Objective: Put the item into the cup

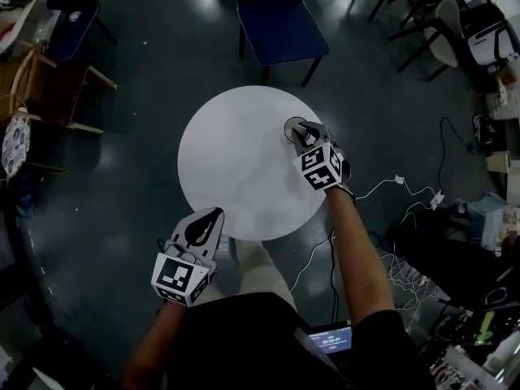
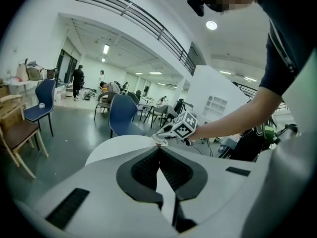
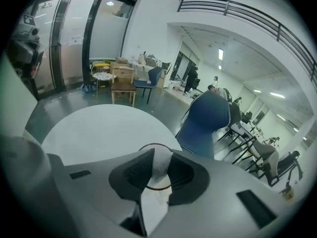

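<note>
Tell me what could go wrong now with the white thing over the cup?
The white item, pinched in the right gripper, looks soft; it might catch on the cup rim and fall outside. The gripper could also bump the cup, which stands toward the table edge, with the left gripper not steadying it.

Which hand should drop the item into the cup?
Right. The right gripper holds the white crumpled item over the dark-rimmed round cup; the left gripper is shut, empty, at the round white table's near edge.
</note>
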The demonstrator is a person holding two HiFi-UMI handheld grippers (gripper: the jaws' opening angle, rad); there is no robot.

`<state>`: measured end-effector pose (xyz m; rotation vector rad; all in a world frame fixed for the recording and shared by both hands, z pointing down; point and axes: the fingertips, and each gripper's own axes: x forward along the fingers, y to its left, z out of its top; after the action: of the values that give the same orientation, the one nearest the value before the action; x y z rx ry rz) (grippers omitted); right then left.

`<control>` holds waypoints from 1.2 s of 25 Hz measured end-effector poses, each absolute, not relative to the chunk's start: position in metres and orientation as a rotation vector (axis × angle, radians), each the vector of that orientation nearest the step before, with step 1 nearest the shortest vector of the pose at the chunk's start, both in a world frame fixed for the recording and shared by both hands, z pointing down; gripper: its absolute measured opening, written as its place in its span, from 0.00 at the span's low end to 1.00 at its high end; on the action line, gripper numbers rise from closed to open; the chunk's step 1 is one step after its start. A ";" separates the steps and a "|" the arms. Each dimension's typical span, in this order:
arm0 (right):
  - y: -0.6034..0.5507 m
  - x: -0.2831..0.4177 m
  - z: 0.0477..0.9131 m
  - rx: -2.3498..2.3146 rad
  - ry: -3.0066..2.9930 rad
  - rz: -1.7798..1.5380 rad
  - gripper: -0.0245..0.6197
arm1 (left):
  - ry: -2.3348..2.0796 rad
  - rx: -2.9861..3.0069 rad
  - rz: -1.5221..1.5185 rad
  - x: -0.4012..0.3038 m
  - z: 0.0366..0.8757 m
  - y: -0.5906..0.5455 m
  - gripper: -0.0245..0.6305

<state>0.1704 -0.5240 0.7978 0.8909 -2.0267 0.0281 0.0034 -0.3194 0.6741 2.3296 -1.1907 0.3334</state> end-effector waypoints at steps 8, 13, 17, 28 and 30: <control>-0.531 0.167 0.812 0.918 -2.013 0.078 0.23 | -1.155 2.335 0.346 0.012 0.683 -0.319 0.06; -0.537 0.171 0.802 0.954 -2.032 0.086 0.23 | -1.155 2.331 0.331 0.015 0.682 -0.327 0.06; -0.536 0.176 0.790 0.991 -2.044 0.082 0.23 | -1.155 2.346 0.324 0.016 0.676 -0.333 0.06; -0.511 0.181 0.740 1.103 -2.090 0.063 0.15 | -1.097 2.466 0.321 0.026 0.641 -0.334 0.06; -0.505 0.179 0.726 1.126 -2.106 0.062 0.14 | -1.093 2.473 0.324 0.024 0.636 -0.332 0.06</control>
<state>0.1789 -0.5050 0.7264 1.1258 -2.1055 0.0624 0.0244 -0.3319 0.6359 2.4729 -1.0930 0.3243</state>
